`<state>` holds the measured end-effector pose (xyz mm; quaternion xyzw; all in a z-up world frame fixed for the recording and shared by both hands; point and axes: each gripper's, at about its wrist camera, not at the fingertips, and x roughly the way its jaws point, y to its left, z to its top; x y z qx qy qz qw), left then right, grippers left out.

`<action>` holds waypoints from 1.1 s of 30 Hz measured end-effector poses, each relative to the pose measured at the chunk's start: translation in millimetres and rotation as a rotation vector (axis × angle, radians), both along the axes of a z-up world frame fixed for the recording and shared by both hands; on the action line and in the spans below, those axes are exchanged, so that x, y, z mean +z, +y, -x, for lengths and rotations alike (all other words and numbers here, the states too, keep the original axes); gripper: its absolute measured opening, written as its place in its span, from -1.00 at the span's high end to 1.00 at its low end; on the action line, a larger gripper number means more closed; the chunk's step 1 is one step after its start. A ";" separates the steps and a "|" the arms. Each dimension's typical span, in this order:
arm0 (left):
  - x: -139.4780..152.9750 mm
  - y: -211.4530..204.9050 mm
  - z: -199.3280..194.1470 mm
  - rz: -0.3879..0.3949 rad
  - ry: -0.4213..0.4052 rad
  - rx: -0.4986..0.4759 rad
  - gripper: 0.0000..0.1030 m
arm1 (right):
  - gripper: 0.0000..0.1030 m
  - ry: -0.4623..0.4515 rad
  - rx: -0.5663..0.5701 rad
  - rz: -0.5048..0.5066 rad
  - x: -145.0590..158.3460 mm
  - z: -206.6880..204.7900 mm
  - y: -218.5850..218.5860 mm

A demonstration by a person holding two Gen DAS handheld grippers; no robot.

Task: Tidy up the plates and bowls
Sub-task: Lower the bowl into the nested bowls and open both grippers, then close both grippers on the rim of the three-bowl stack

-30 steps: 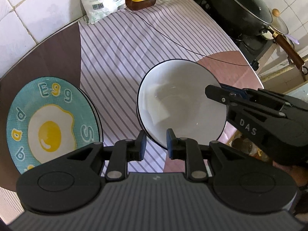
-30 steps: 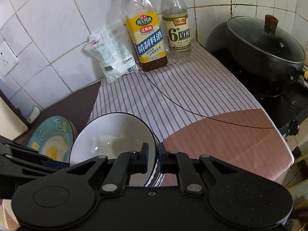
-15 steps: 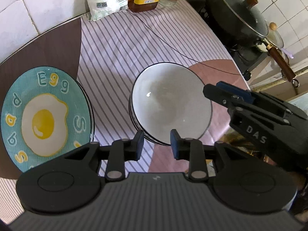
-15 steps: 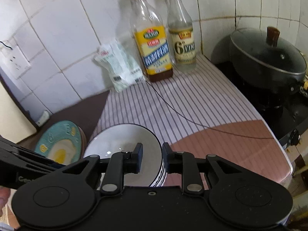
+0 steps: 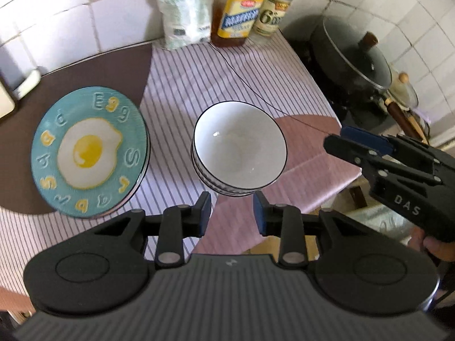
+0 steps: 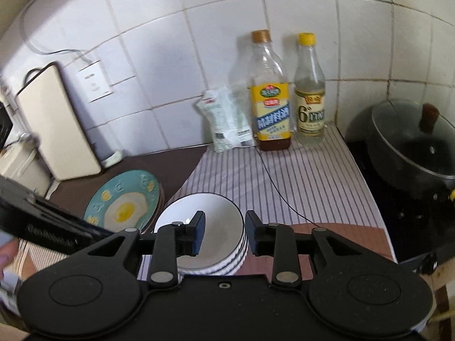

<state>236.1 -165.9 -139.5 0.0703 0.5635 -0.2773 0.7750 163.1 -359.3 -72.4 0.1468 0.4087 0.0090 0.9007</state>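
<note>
— Bowls, white with dark rims and striped sides (image 5: 240,149), sit nested in one stack on the striped cloth (image 5: 199,79), close to its front edge.
— And just left of them we see the teal fried-egg plates (image 5: 88,150), stacked, not touching the bowls.
— Our left gripper (image 5: 231,213) hangs above the stack's near rim; its jaws have just been opening, nothing between them.
— Our right gripper (image 6: 224,234) likewise: jaws just spread, pads clear of the bowls.
— Behind stand two bottles (image 6: 271,96) and a lidded black pot (image 6: 412,142).

Left wrist view steeply downward, right wrist view shallower, both sharing bowls (image 5: 239,149) (image 6: 203,224)
</note>
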 end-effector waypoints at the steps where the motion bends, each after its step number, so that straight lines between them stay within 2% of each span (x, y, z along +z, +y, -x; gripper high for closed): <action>1: 2.3 3.1 5.5 0.020 -0.010 0.011 0.40 | 0.29 -0.008 0.027 0.001 1.7 4.1 -2.6; 5: 5.2 16.3 30.8 0.102 -0.063 0.063 0.40 | 0.17 -0.056 0.112 -0.011 0.2 19.9 -12.8; 9: -6.3 29.0 51.8 0.152 -0.105 0.133 0.40 | 0.16 -0.083 0.145 -0.045 -18.5 33.8 -22.6; 15: -25.2 40.3 73.7 0.217 -0.145 0.195 0.40 | 0.11 -0.100 0.197 -0.008 -39.1 53.6 -19.4; 18: -30.3 44.6 80.7 0.251 -0.164 0.213 0.27 | -0.04 -0.116 0.226 0.011 -47.0 62.8 -16.1; 20: -33.1 46.9 81.2 0.270 -0.174 0.233 0.20 | -0.23 -0.119 0.240 0.024 -53.0 65.7 -12.9; 25: -38.8 47.8 78.5 0.321 -0.176 0.292 0.19 | -0.28 -0.119 0.267 0.027 -74.9 64.3 -5.3; 28: -44.0 46.2 73.2 0.363 -0.164 0.309 0.06 | -0.44 -0.136 0.273 0.047 -88.9 61.8 2.5; 30: -47.9 45.1 67.5 0.382 -0.157 0.326 0.00 | -0.47 -0.128 0.283 0.066 -100.3 57.5 8.9; 31: -50.4 44.9 63.6 0.390 -0.151 0.336 -0.05 | -0.54 -0.121 0.291 0.076 -106.0 54.7 12.3; 32: -52.8 45.0 59.4 0.397 -0.143 0.345 -0.12 | -0.69 -0.113 0.301 0.087 -112.2 51.6 16.5; 33: -56.1 45.4 54.5 0.411 -0.131 0.354 -0.16 | -0.73 -0.114 0.311 0.091 -117.1 49.4 19.9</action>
